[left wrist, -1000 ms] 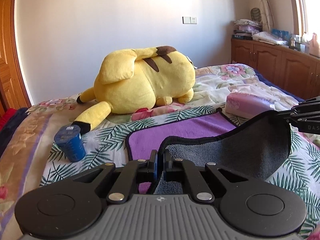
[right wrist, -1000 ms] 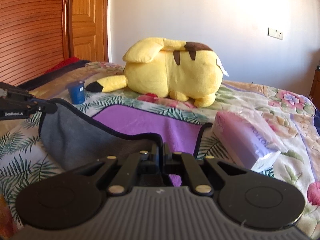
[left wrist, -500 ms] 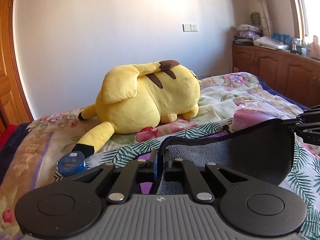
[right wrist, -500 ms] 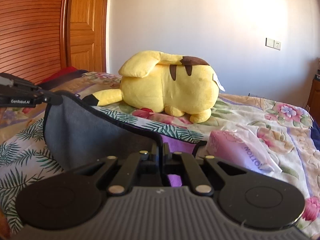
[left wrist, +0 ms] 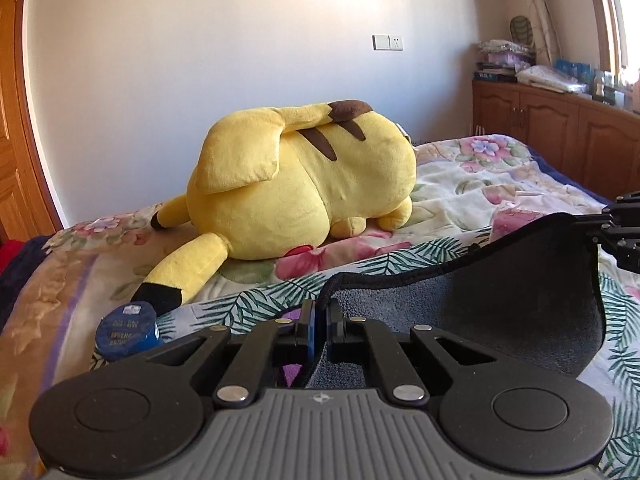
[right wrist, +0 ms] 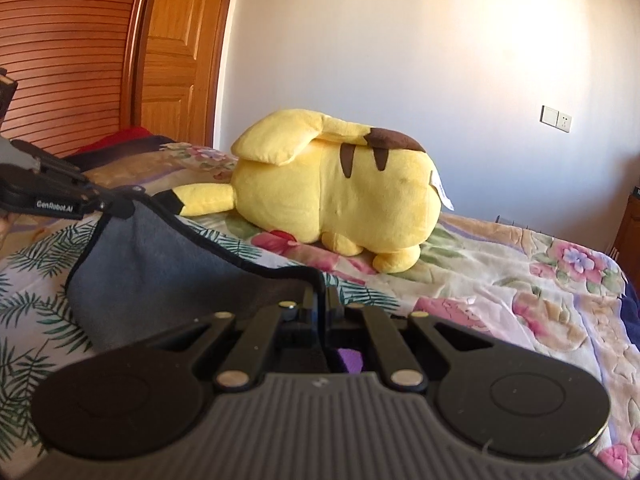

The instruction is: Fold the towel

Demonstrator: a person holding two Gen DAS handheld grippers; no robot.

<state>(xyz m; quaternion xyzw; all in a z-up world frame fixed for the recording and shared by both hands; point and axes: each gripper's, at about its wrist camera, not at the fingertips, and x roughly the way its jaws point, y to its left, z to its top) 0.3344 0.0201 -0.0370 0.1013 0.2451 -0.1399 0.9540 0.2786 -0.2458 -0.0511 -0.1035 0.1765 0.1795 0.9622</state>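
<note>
I've got the left gripper (left wrist: 320,320) clenched on a corner of the towel (left wrist: 480,312), its black-bound edge running right out from between the fingers. Over on the right wrist view, the right gripper (right wrist: 322,304) is clamped on the other corner, with the same dark hem feeding straight into the closed fingers. The towel (right wrist: 160,272) hangs between my 2 grippers, lifted off the bed (right wrist: 520,280), grey face toward me, top edge sagging in a shallow curve. A sliver of purple shows below each gripper; I think that's the towel's other face, though the gripper bodies hide most of it.

Far ahead lies the yellow plush (left wrist: 304,184), its tail stretched near-left toward the blue can (left wrist: 126,330), which stands just left of my left gripper. The towel's upper edge sits near of the plush, apart from it, with floral bedspread showing between. To the right the bed runs open toward the wooden cabinets (left wrist: 560,136). On the left, the wooden doors (right wrist: 80,52) stand beyond the bed's edge.
</note>
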